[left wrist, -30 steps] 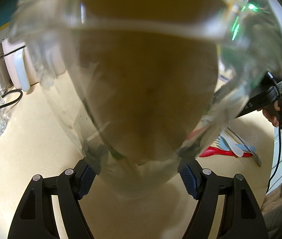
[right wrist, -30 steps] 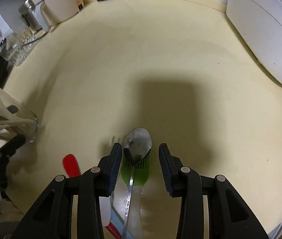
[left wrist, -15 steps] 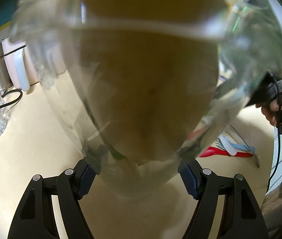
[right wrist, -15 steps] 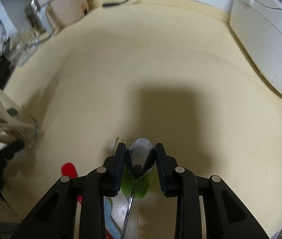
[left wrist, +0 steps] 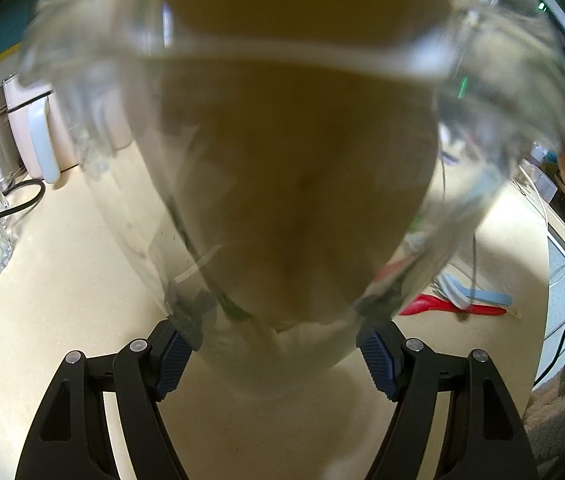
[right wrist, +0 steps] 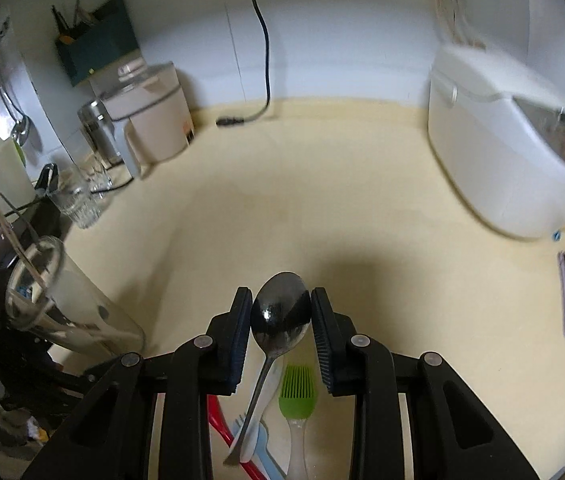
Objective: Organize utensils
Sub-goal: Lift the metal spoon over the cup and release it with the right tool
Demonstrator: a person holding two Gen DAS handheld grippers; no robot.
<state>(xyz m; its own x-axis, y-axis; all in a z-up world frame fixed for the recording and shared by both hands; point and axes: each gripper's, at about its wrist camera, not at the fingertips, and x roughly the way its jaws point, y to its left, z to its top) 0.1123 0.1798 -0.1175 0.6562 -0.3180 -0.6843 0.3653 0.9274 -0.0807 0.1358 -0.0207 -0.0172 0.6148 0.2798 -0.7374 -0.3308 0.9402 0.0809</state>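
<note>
Left gripper (left wrist: 278, 354) holds the glass (left wrist: 282, 160); right gripper (right wrist: 281, 330) grips a spoon (right wrist: 280, 316); brush (right wrist: 298, 396) and others remain on the worktop (right wrist: 322, 200).

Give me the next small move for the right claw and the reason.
Probably carry the metal spoon across to the tilted glass held by the left claw and drop it in, handle first. The right claw grips its bowl, clear of the utensils lying on the counter.

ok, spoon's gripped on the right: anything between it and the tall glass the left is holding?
Nothing visible. The right gripper clamps the metal spoon by its bowl; only bare countertop lies between it and the tilted tall glass, whose mouth already holds a utensil.
</note>
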